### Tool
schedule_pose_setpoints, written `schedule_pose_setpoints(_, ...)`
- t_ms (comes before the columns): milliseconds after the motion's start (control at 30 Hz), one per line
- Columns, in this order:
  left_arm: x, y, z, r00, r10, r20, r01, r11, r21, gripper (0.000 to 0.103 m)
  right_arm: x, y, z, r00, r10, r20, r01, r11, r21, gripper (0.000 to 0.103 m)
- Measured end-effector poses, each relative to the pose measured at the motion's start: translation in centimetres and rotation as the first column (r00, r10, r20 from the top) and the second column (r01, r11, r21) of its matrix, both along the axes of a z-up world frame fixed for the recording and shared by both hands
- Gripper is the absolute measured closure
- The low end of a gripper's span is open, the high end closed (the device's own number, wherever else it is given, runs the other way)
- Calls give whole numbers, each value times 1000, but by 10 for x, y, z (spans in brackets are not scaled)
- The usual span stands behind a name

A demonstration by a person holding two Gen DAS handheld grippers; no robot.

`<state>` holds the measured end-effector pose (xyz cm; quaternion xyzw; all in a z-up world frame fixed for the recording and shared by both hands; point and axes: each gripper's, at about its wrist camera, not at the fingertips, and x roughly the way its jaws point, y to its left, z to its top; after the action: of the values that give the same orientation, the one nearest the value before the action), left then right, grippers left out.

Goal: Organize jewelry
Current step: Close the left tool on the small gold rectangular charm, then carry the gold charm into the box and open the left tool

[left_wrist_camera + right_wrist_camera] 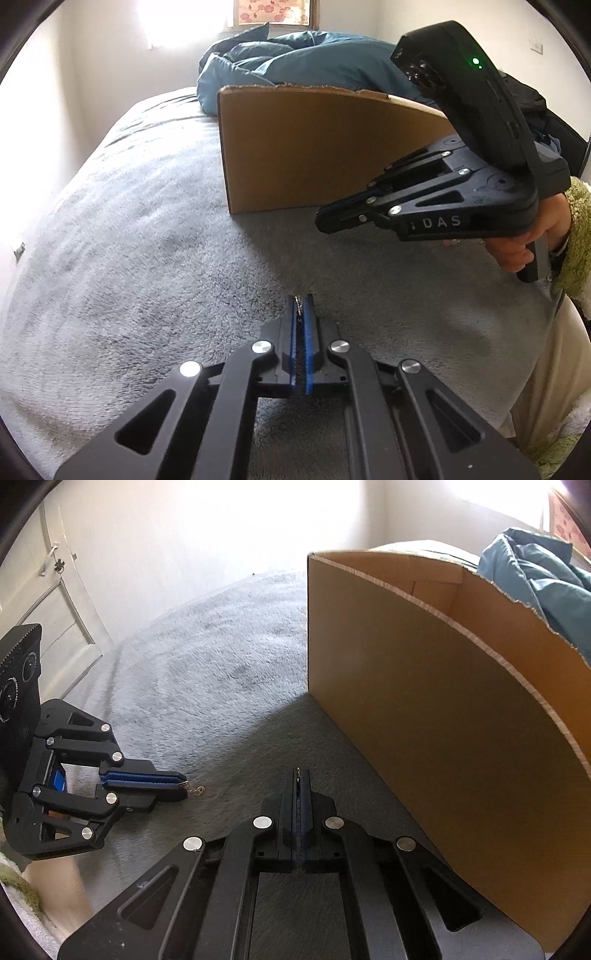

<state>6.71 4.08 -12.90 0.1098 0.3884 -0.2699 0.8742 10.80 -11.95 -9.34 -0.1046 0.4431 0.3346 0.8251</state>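
Item: thin chain [195,790], pinched at the left gripper [181,783] tips, dangling left of the cardboard box [424,709]; right gripper [300,775], nearer the box, closed on a small metal piece [297,772]

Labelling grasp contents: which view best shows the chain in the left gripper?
Right wrist view: the thin gold chain dangles clear of the closed left gripper over the grey fleece blanket. Left wrist view shows only a glint of it between the fingers.
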Motion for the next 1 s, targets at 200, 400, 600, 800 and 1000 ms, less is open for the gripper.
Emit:
schedule_pose_setpoints(200, -13, 4, 19, 999, 27, 29, -27, 999, -20, 101, -14, -11, 27, 999, -22, 39, 21, 999, 27, 103)
schedule_pose_setpoints(400, -27, 5, 56, 993, 45, 105, -40, 998, -48, 101, -37, -36, 61, 993, -78, 87, 70, 994, 89, 103)
schedule_pose_setpoints(600, -19, -13, 105, 979, 19, 202, -2, 997, -81, 101, -51, -66, 108, 975, -153, 159, 128, 980, 155, 103)
schedule_pose_setpoints(800, 6, -44, 140, 965, -38, 260, 68, 992, -108, 100, -39, -110, 142, 947, -243, 209, 199, 957, 209, 103)
schedule_pose_setpoints(1000, 63, -77, 145, 984, -45, 172, 72, 985, -156, 100, -3, -144, 136, 941, -301, 154, 262, 937, 229, 103)
